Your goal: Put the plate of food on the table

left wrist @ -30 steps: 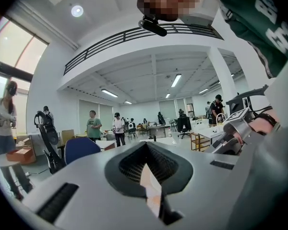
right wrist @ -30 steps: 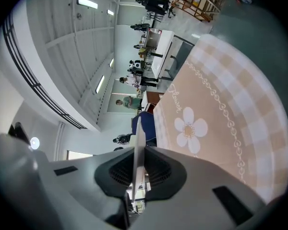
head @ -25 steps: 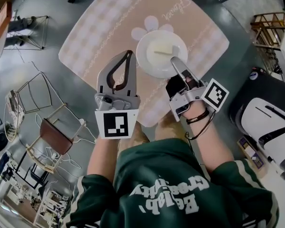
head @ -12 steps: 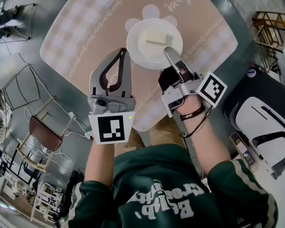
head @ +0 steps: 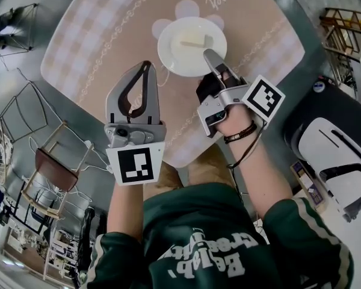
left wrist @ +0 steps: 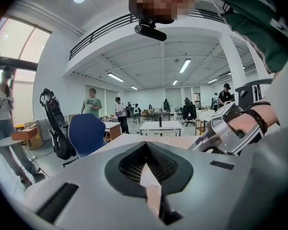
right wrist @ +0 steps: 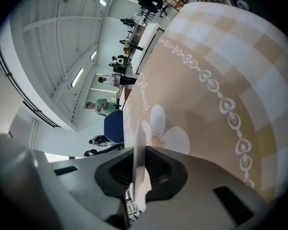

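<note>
Right claw (head: pixel 207 54) clenched on the near rim of the white plate (head: pixel 171 56); in the right gripper view the rim (right wrist: pixel 136 147) runs edge-on between the pads. Left claw (head: pixel 145 65) is clenched with tips meeting and nothing in it (only the loop gap behind the tips), and it hovers over the tabletop (head: pixel 102 35) left of the plate, well apart from it.

The plate carries a pale slab of food (head: pixel 192 41) and sits over the flower print (head: pixel 186 9) at the far middle of the tabletop; can't tell if it touches the cloth. The cloth is beige checked with a heart-chain border and script lettering on the far side.

Room: grey floor, big open hall, white ceiling with strip lights. Wooden chair (head: pixel 48 167) lies near left on the floor, and a black-and-white machine (head: pixel 337 155) stands right. Left gripper view shows a blue chair (left wrist: pixel 86 133), white desks and several people standing far back. Nothing lies between plate and cloth.
</note>
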Tool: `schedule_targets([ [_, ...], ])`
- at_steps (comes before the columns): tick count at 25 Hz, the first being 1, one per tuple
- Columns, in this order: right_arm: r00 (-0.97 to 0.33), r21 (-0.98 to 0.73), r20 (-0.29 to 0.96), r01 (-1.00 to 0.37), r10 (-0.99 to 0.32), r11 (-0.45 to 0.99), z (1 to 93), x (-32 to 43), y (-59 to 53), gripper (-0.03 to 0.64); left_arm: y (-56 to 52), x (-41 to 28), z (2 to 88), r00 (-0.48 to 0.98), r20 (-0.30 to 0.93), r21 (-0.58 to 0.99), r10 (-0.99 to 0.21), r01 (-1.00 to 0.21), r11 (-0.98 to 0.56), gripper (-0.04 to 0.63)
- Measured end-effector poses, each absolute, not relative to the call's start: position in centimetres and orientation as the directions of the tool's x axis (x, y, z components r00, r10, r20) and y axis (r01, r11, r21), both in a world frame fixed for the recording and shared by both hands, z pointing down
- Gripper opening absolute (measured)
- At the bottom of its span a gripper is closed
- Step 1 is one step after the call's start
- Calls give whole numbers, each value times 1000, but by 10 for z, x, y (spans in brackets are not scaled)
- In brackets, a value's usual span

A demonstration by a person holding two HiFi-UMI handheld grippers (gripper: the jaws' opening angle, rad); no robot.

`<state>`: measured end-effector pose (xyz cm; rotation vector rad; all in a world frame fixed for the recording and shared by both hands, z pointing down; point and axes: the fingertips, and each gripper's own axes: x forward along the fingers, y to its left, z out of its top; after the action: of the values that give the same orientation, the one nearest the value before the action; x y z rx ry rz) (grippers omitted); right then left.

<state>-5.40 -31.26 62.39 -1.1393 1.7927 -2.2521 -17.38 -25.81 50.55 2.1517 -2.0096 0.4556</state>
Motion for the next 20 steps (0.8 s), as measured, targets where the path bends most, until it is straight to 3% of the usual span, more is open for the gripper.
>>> schedule_targets([
  [11,-649,-783,622,-504,-437,-365,634,-52,-310,34,-258,-169,507,57,329,-80,-943,-993,-88,9],
  [17,-620,-756,652,-578,-436,-308,634,-47,-310,124,-255,-168,503,51,324,-91,-945,-992,-85,9],
  [20,-611,-741,668,-600,-425,-301,634,-42,-304,137,-256,-164,501,53,313,-82,-948,-993,-83,9],
])
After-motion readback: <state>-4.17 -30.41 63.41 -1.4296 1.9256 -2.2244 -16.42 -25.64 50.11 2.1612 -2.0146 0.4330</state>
